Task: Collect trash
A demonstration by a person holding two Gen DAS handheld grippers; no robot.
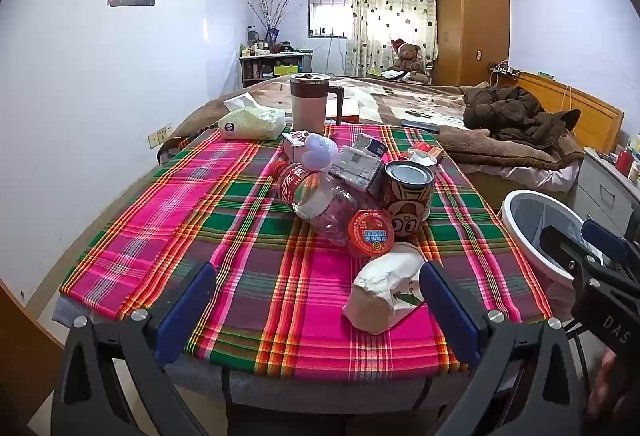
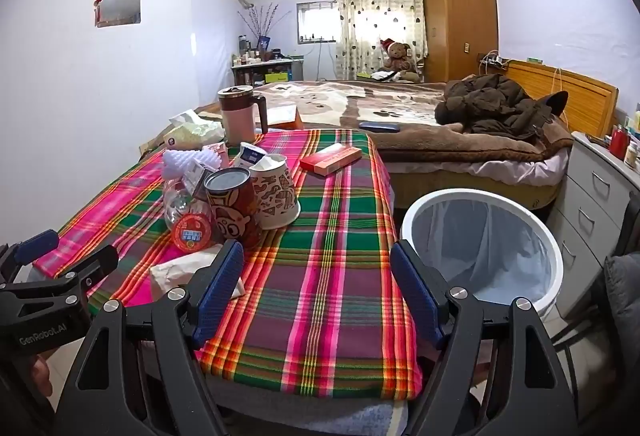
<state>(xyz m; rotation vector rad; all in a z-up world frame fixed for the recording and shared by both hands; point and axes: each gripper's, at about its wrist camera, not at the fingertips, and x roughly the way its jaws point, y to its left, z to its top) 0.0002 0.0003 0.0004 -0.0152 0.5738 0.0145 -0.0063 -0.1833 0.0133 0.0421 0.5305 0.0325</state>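
Left half of table: the pink, green and orange plaid tablecloth [image 1: 160,220] lies bare from the near edge back to the soft yellow tissue pack [image 1: 252,123]; nothing blocks the way.
Centre of table: a tight cluster — clear plastic bottle with red label [image 1: 316,196], red printed tin can [image 1: 406,196], patterned paper cup [image 2: 276,192], small cartons — items touching.
Near edge: a crumpled white paper wrapper [image 1: 384,288] lies in front of the cluster.
Right strip: open cloth between the cluster and the table's right edge; a flat red box [image 2: 331,157] lies further back.
Beside table: the round white bin with clear liner [image 2: 484,240] stands mouth open, just beside the right edge.
Back edge: a tall brown-lidded mug [image 1: 310,102] stands upright.
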